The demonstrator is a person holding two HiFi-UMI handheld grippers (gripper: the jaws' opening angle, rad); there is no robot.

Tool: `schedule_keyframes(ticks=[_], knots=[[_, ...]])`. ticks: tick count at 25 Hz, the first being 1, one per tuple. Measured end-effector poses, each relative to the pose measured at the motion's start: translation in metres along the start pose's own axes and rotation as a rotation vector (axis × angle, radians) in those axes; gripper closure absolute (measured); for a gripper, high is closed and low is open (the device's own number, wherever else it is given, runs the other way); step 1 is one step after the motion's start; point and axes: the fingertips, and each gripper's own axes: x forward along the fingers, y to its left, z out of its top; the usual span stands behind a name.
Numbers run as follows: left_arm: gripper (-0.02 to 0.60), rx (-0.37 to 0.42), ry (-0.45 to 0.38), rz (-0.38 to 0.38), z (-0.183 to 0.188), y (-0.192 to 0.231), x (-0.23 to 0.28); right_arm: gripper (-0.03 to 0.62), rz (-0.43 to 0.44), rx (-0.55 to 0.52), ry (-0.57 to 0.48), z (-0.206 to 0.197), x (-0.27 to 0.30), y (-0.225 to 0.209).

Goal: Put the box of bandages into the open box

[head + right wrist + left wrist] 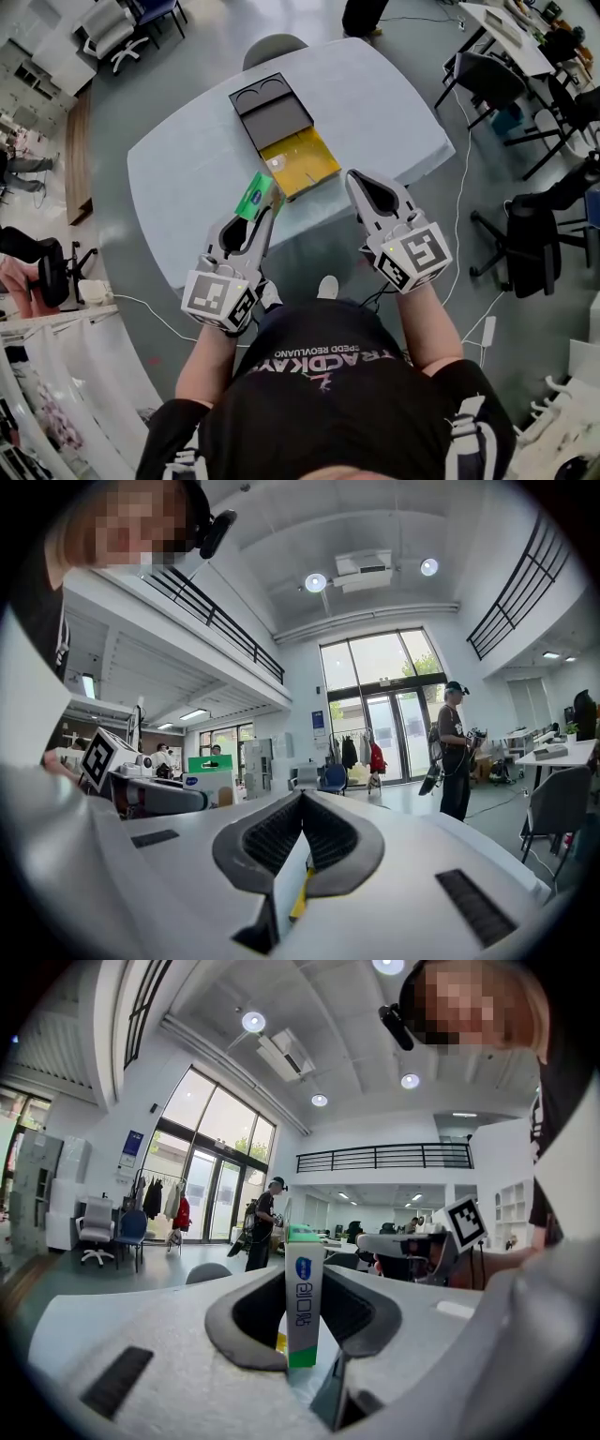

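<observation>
The box of bandages (253, 195), green and white with a blue logo, is clamped upright between the jaws of my left gripper (265, 202) near the table's front edge. In the left gripper view the bandage box (303, 1302) stands between the two pads. The open box (302, 161), with a yellow inside and a black lid (270, 111) hinged back behind it, lies on the table just beyond and to the right of the held box. My right gripper (355, 178) hovers by the open box's right corner, jaws together with nothing in them. The right gripper's (301, 803) view shows the bandage box (208, 782) at left.
The pale blue table (187, 178) has rounded corners; its front edge lies under both grippers. Office chairs (525, 239) stand to the right and a grey chair (274, 45) at the far side. Cables (459, 244) trail on the floor. A person (264, 1222) stands in the background.
</observation>
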Motion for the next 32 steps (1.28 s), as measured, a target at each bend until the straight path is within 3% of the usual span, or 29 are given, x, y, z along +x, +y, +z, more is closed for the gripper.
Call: schedule_keyframes(ticks=[17,32], knots=[[0.477,-0.006,0.018,0.059,-0.006,-0.028,0.015,0.583,0.067,0.023,-0.019,0.005,-0.008,-0.025],[0.477,-0.027,0.026,0.007,-0.001,-0.004,0.041,0.583,0.011,0.035,-0.011,0.009,0.017,-0.041]])
